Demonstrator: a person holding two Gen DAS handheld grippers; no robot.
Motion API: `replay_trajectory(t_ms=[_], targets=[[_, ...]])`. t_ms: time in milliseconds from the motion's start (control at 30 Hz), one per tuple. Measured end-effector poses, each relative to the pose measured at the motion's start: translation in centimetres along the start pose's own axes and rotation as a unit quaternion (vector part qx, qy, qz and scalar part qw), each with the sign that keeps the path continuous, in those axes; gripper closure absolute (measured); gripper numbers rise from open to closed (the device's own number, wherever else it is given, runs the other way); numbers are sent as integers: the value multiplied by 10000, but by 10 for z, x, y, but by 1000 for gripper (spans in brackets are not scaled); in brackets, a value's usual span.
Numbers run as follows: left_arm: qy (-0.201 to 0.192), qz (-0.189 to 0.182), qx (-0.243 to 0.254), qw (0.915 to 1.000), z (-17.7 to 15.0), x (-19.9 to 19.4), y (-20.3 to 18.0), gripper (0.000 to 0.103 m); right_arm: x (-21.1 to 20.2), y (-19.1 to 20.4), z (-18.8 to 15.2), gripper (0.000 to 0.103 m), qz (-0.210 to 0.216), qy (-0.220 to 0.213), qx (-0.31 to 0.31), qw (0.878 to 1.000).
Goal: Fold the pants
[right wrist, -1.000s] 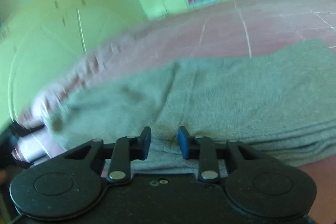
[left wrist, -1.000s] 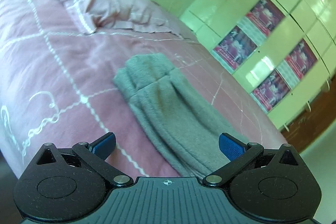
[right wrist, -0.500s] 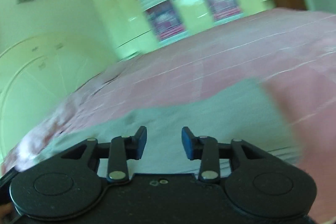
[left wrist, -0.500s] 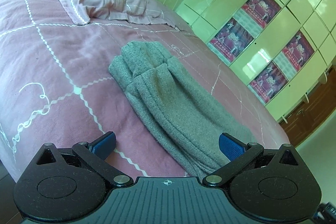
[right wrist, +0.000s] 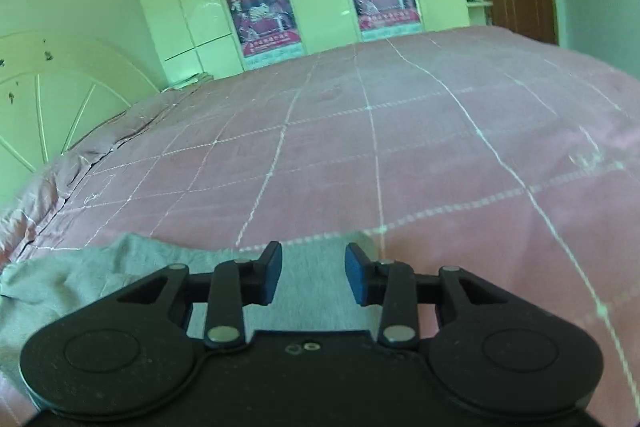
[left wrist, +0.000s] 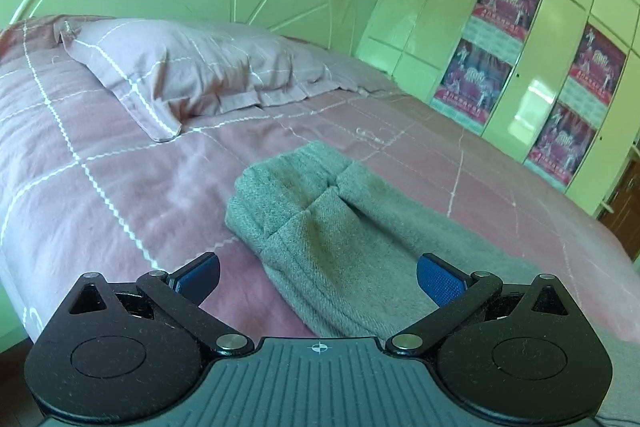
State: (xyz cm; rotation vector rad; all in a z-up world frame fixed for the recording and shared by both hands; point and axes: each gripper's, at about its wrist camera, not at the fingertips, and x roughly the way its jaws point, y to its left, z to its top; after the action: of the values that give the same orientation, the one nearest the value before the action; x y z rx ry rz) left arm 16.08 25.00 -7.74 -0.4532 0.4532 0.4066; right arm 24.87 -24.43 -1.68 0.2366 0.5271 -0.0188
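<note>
pants [left wrist: 336,227] folded, right gripper [right wrist: 313,273] now released

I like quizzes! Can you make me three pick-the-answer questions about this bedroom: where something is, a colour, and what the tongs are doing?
1. Where do the grey pants lie?
A. on the pink bedspread
B. on the floor
C. on the pillow

2. What colour are the pads on the tongs?
A. red
B. blue
C. yellow

3. What are the left tongs doing?
A. squeezing the pants
B. open, holding nothing
C. holding the pillow

Answers: 1 A, the pants rest folded on the bedspread, below the pillow. 2 B, both pairs have blue pads. 3 B, the fingers stand wide apart above the pants; the right tongs are open too.
</note>
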Motion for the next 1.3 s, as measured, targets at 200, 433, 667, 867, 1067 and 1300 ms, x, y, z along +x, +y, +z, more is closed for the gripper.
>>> replay_trajectory(t_ms=[200, 433, 667, 867, 1067, 1300], targets=[[374, 192, -30, 9991, -8, 16, -3, 0, 41, 6, -4, 73, -239, 597, -235, 9977], [430, 200, 76, 9988, -12, 18, -11, 0, 41, 16, -22, 71, -219, 696, -605, 9955], [568, 110, 86, 9983, -11, 16, -11, 0, -39, 15, -50, 61, 430, -24, -62, 9991], [596, -425, -354, 9967, -7, 13, 14, 0, -77, 18, -78, 61, 464, 40, 48, 9989], [735, -486, -568, 9945, 10, 46, 21, 0, -81, 27, -79, 59, 533, 74, 56, 9985], [772, -710, -864, 9907, 23, 72, 30, 44, -70, 70, -82, 57, 758, 175, -470, 9959]])
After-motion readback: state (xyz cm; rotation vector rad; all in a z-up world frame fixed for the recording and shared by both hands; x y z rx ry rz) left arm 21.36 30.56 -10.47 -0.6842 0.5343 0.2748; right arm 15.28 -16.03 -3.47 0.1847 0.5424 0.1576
